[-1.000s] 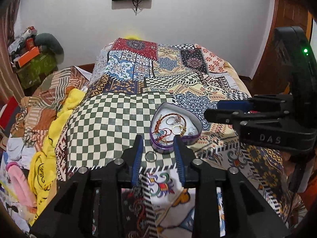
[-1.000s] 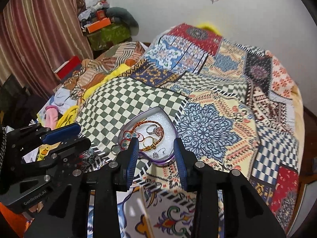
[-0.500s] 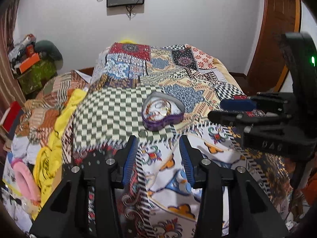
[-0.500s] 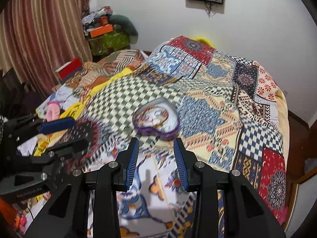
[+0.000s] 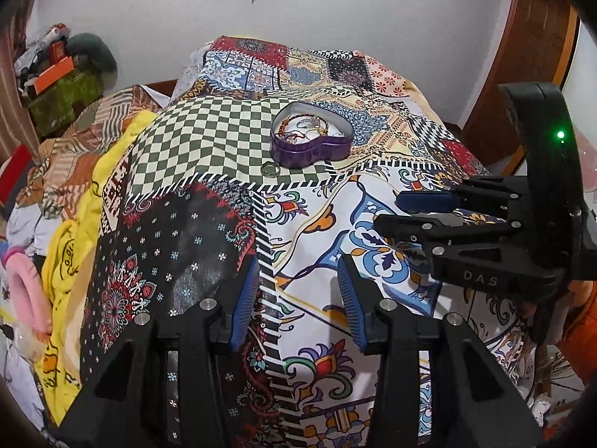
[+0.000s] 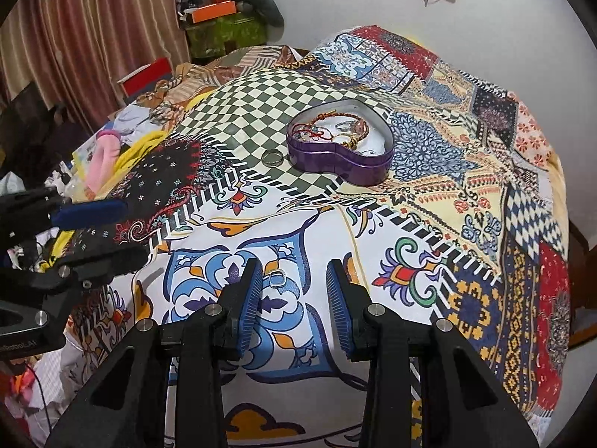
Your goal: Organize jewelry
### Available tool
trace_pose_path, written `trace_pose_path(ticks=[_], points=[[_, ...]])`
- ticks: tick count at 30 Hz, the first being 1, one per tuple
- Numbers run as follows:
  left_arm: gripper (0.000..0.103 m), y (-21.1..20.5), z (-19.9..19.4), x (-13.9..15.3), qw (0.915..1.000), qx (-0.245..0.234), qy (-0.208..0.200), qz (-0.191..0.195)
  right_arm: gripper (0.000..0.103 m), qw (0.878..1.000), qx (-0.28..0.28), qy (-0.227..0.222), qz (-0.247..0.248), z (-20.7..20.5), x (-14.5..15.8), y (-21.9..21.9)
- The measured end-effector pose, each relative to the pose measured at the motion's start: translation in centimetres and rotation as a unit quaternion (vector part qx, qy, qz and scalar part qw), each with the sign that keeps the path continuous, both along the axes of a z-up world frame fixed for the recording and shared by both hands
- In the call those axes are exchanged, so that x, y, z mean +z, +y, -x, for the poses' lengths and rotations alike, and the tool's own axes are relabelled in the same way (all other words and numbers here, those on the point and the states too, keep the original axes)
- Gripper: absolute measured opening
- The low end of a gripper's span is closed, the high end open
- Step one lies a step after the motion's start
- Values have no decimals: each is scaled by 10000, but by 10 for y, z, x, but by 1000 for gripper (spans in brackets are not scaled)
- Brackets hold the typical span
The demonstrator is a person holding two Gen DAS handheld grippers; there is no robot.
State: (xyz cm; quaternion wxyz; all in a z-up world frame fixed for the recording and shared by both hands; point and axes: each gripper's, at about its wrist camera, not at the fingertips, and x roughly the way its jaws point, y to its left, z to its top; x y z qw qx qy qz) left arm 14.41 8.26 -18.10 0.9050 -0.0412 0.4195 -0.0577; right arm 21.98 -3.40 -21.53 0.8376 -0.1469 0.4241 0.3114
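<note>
Both grippers hang with their blue-padded fingers parted and holding nothing. The left gripper [image 5: 298,295] stands partly open over the near part of a patterned bedspread [image 5: 373,201], a little wider than a second ago, with only cloth between its pads. The right gripper [image 6: 293,293] is also partly open, its gap unchanged. Just inside its left finger [image 6: 248,298] a small silver ring [image 6: 277,278] lies flat on a blue and white patch of cloth, touched by neither pad.

Farther off, toward the middle of the bed, sits a purple heart-shaped tin [image 6: 335,162] with its lid off. Inside are a red cord bracelet, rings and other small pieces in a loose tangle. A second, wider metal ring [image 6: 271,157] lies on the green checked patch just beside the tin's left side, not touching it.

A second ago both grippers were close over the tin, which filled the space beyond their fingertips. Now they have drawn back toward the near edge of the bed and the tin looks well apart from them.

This suggests the last piece has been let go and a new pick-up is beginning. Two rings remain outside the tin, so the task is not finished. The small ring by the right gripper looks the likelier next target.

To the far left are heaped clothes, a curtain and stacked boxes.
</note>
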Motion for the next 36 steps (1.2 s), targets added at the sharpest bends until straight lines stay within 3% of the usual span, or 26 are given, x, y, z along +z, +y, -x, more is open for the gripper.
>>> trace_pose_path(ticks=[2, 5, 8, 15, 27, 32, 36], points=[[43, 1, -1, -1, 10000, 34, -9, 24, 31, 10000, 33, -17, -3, 2, -2, 1], [43, 3, -4, -4, 9999, 86, 12, 97, 8, 9998, 151, -102, 88, 8, -4, 6], [43, 5, -8, -5, 9999, 117, 19, 88, 8, 9994, 181, -220, 171, 10, -3, 9], [43, 8, -26, -5, 9999, 93, 17, 79, 8, 9997, -33, -136, -194, -2, 9, -8], [43, 9, -100, -19, 9997, -80, 227, -71, 8, 9946, -505, -445, -795, -49, 48, -33], [32, 9, -129, -32, 9992, -79, 362, -134, 8, 9929, -593, -463, -919, -68, 49, -32], [17, 8, -142, -45, 9987, -78, 468, -212, 8, 9930, -582, -461, -916, -78, 45, -30]])
